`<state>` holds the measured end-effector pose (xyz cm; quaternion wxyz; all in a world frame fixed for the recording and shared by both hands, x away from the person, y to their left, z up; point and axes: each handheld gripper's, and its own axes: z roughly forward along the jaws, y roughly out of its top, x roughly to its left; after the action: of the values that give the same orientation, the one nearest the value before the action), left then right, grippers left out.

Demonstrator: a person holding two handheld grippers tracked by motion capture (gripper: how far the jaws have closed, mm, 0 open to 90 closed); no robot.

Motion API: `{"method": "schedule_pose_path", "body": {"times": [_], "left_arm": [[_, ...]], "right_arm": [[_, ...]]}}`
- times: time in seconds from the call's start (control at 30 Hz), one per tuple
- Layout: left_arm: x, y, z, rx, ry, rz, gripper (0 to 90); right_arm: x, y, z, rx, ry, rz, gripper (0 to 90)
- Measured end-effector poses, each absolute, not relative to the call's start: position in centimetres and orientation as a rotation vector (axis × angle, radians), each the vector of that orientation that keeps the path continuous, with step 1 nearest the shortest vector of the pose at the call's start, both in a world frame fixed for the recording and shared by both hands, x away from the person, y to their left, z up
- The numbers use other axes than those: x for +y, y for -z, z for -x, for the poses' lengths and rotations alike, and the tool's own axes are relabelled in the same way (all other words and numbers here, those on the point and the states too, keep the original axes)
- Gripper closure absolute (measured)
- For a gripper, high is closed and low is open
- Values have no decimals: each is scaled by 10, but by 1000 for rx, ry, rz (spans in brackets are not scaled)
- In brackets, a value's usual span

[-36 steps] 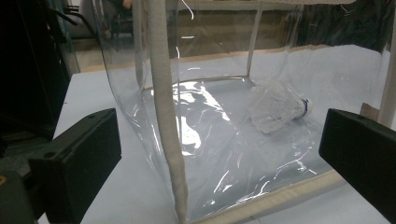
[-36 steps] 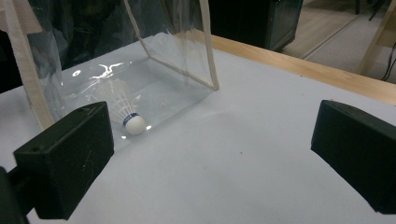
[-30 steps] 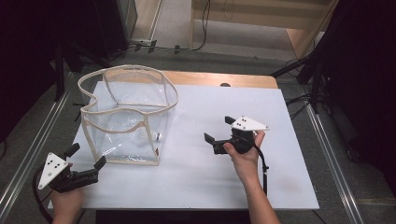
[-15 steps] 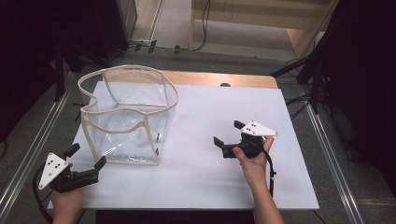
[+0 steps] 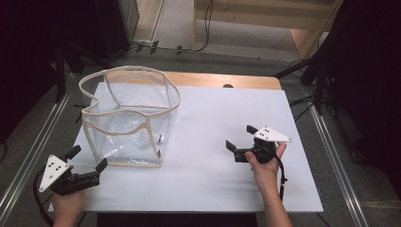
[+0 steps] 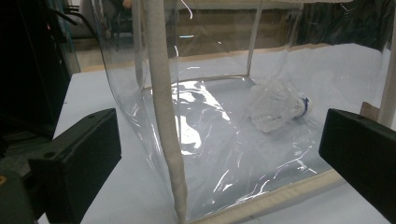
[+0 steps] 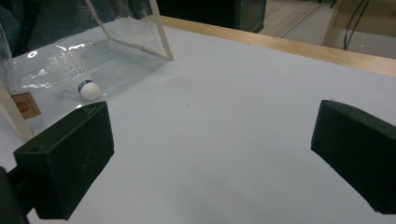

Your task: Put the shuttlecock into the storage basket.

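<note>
A clear plastic bag (image 5: pixel 127 113) with beige trim stands open-topped on the left of the white table (image 5: pixel 208 184). Inside it, on the bottom near the right wall, lies a white shuttlecock (image 5: pixel 150 138). My left gripper (image 5: pixel 87 158) is open just off the bag's near left corner, with nothing between its jaws. In the left gripper view the bag's corner seam (image 6: pixel 166 116) stands close ahead, and the shuttlecock (image 6: pixel 275 105) shows through the plastic. My right gripper (image 5: pixel 241 137) is open and holds nothing, well to the right of the bag, and it faces the shuttlecock (image 7: pixel 77 77).
A wooden strip (image 5: pixel 227 79) runs along the table's far edge. Metal rails (image 5: pixel 331 142) flank both sides, and dark stands and cables sit beyond. Bare white tabletop lies between the bag and the right gripper.
The right gripper has drawn back to the right and toward the near edge, away from the bag. The left gripper, bag and shuttlecock have stayed put.
</note>
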<state>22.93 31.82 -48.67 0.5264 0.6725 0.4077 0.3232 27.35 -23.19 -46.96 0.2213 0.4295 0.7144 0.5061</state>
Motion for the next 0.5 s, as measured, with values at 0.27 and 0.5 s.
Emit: {"method": "schedule_pose_path", "body": {"times": [0.27,0.5], "left_arm": [[318,487,-229,974,-771,-1609,0],[319,487,-229,973,-768,-1608,0]], "right_arm": [[-246,477,-268,1958,-1371,-1215,0],[-255,482,-264,1951,-1358,-1233,0]]}}
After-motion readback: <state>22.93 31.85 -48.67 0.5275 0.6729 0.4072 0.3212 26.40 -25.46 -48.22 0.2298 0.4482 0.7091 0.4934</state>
